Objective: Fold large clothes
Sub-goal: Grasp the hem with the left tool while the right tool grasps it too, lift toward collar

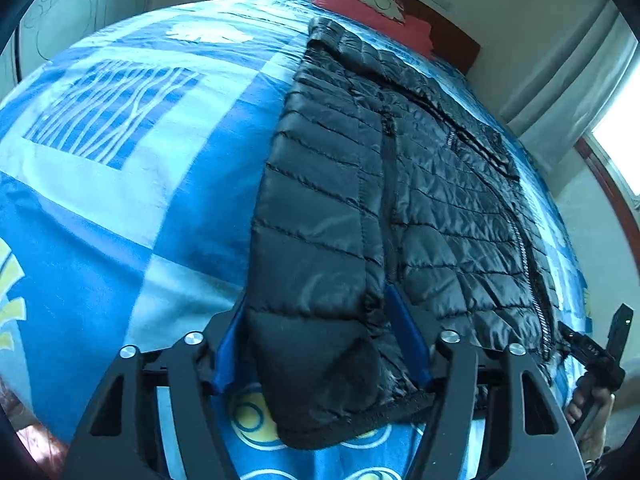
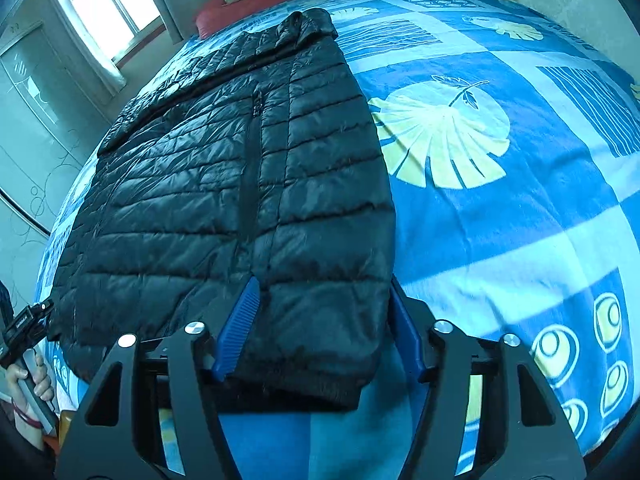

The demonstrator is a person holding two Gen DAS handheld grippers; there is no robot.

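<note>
Jacket [image 1: 400, 184] lies flat on the bed [image 1: 120, 140], puffy, light and slippery. Your left tool [image 1: 316, 344] and right tool [image 2: 320, 332] each straddle a hem corner, jaws apart, not clamped; pinch deep into the quilting.

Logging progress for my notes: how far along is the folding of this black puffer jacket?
Done: the jacket lies lengthwise on the blue bedspread, sides apparently folded inward into a narrow strip. In hand: the left claw and right claw each straddle a hem corner, jaws spread around the fabric. Left: bringing the hem up toward the collar.
</note>
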